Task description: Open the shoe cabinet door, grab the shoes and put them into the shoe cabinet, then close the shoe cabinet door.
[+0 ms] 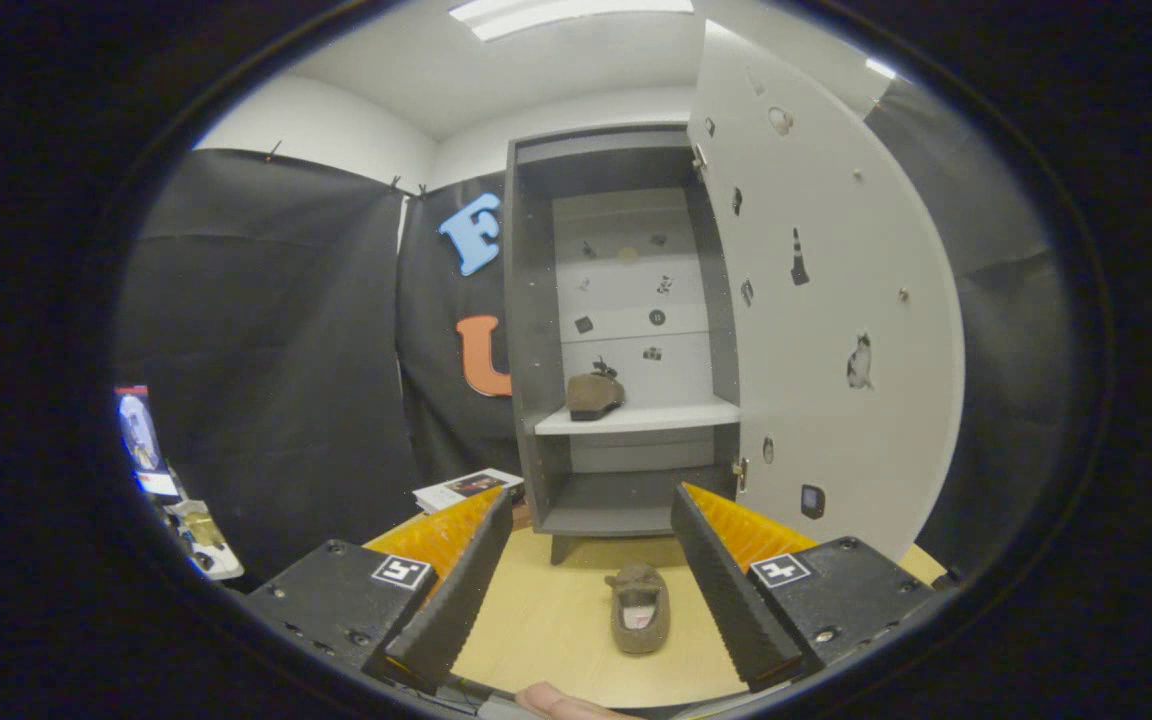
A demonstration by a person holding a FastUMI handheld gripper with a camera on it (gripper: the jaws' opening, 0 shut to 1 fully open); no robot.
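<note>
now the gripper (pixel 591 590) hangs with its fingers spread wide and nothing between them. a brown shoe (pixel 639 607) lies on the wooden floor (pixel 546 620) just ahead, closer to the right finger, its long axis running away toward the shoe cabinet (pixel 536 330). beyond it the door (pixel 826 300) stands open, and a second shoe (pixel 593 393) sits on the shelf (pixel 656 416).

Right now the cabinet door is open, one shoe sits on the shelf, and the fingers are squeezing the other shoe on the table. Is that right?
Not quite. The gripper view shows the fingers spread open, with the second shoe lying loose on the table between them, untouched. The rest holds: the door is open and one shoe sits on the shelf.
</note>
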